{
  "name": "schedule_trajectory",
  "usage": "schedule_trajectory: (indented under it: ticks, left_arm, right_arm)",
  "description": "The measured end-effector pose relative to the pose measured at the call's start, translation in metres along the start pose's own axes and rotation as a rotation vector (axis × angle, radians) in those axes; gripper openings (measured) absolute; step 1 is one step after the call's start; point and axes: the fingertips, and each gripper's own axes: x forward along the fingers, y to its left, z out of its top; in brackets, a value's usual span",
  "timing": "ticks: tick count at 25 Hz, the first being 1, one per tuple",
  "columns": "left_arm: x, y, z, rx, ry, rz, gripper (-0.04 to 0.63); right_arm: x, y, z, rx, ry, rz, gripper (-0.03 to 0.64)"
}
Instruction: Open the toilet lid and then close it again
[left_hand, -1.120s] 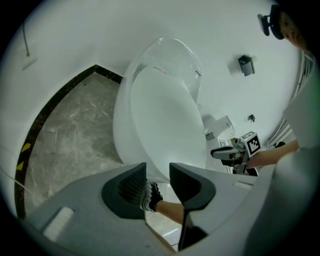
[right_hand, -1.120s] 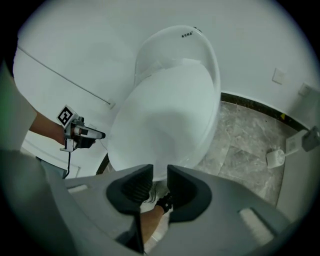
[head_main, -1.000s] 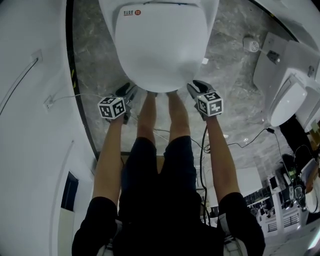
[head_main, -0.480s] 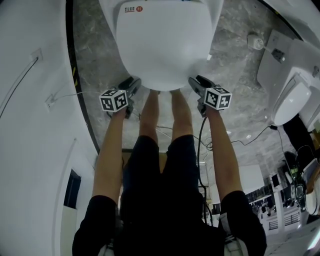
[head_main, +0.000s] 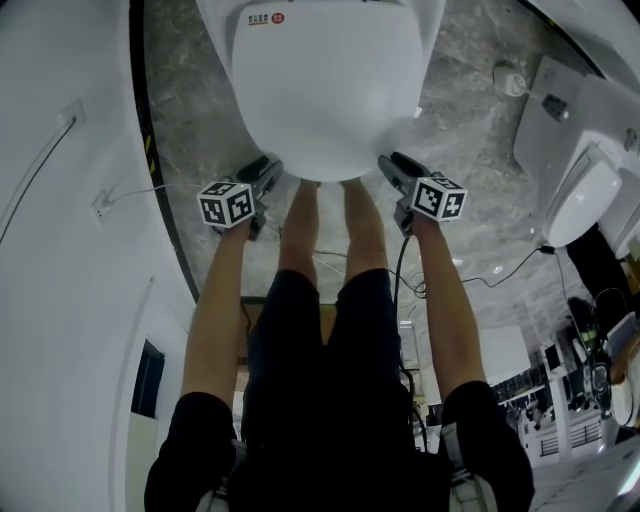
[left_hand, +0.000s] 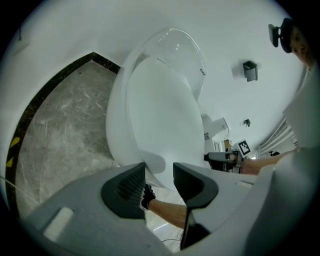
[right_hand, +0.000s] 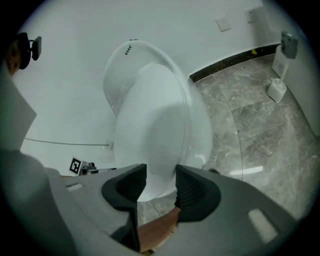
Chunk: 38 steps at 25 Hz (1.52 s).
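The white toilet has its lid (head_main: 325, 90) down flat over the bowl, filling the top middle of the head view. My left gripper (head_main: 262, 172) hovers at the bowl's front left, jaws apart with nothing between them. In the left gripper view the lid (left_hand: 160, 120) lies just beyond the gripper (left_hand: 159, 170). My right gripper (head_main: 392, 165) is at the bowl's front right. Its jaws are closing but still apart, with nothing between them. The lid's front edge (right_hand: 155, 115) shows beyond the right gripper (right_hand: 161, 172).
The person's bare legs (head_main: 300, 230) stand between the grippers, right against the bowl's front. A white wall (head_main: 60, 200) runs along the left. A second white fixture (head_main: 575, 200) stands at the right, with cables (head_main: 500, 275) across the grey marble floor.
The right gripper has rolled about its own axis, so its marker cube shows a different face, and it shifted slightly right. The left gripper and the lid have stayed put.
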Motion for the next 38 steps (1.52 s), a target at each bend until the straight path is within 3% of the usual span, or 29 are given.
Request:
schedule_trajectory:
  ticks: [12,18,23,33,38]
  left_arm:
    - [-0.001,-0.011,-0.002,-0.019,0.035,-0.039,0.179]
    - [-0.011,-0.014,0.001,-0.07,0.037,-0.049,0.167]
    - [-0.024,-0.029,0.004,-0.124,0.054,-0.112,0.149]
    - [-0.053,-0.053,0.016,-0.128,0.084,-0.135,0.135]
    - [-0.062,-0.069,0.019,-0.269,0.048,-0.198,0.112]
  right_arm:
    - [-0.018,0.015,0.003,0.075,-0.044,0.084,0.173]
    - [-0.022,0.022,0.004,0.064,-0.022,0.074,0.172]
    - [-0.04,0.033,0.007,0.088,-0.038,0.079,0.172]
    - [-0.064,0.056,0.014,0.089,-0.036,0.077,0.172]
    - [-0.072,0.061,0.02,0.108,-0.034,0.088,0.172]
